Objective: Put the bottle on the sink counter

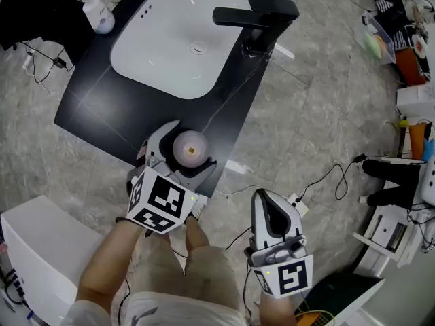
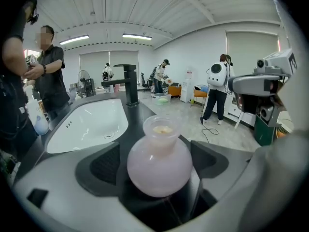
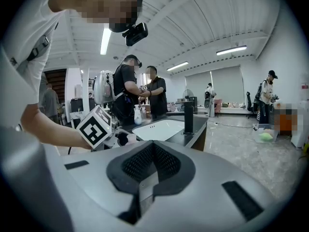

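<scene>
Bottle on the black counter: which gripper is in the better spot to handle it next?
Left. The left gripper has open jaws either side of the pink bottle standing on the counter. The right gripper is shut, over the floor.

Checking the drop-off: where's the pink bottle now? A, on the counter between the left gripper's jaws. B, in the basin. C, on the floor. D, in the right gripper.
A: the pink bottle stands on the black counter between the left gripper's open jaws.

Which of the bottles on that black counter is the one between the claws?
The round pink bottle at the counter's near corner, between the left gripper's jaws. The white bottle stands far off, beyond the basin.
</scene>
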Demonstrator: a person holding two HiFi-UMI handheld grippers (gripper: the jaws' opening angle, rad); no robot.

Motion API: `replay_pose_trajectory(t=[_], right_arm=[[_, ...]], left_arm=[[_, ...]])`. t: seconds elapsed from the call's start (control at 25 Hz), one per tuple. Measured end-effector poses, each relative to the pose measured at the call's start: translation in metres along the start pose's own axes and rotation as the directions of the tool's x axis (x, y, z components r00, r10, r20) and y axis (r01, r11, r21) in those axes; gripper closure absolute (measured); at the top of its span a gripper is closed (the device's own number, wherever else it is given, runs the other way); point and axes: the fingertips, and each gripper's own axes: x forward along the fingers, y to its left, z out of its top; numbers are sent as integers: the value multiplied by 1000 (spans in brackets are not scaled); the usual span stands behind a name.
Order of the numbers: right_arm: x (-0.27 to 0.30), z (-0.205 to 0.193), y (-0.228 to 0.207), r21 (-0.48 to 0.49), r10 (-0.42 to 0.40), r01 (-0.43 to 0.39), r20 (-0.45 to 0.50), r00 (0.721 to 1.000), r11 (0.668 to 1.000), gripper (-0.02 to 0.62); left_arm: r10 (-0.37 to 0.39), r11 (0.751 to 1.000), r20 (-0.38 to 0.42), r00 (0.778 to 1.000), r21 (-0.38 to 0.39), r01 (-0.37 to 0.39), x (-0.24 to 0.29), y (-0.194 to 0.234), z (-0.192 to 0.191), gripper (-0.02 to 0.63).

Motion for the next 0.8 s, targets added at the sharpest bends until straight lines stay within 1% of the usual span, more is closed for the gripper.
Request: replay_pose_trajectory(t=[0.16,0.32,0.52,0.64,0.8], right_arm=[[-4,8,8,-10,-9,9,10,1000,1000,584],[-10,10,21,-18,-26,26,11,1000,999,583],[-23,17,38,-30,-63,63,18,998,998,584],[-33,28,51,-39,-89,90,30,996,995,584],[-59,52,71,-37,-117,118,38,992,992,584]], left_arm=[[-6,1000,17,1000,-5,6,-10,0,1,163],[-3,1000,71,997,-13,4,-27,1,5,164],[0,1000,102,995,-4,0,-49,2,4,164],[18,1000,122,992,-13,-17,-67,7,6,164],[48,999,128,991,-23,-45,-107,8,13,166]])
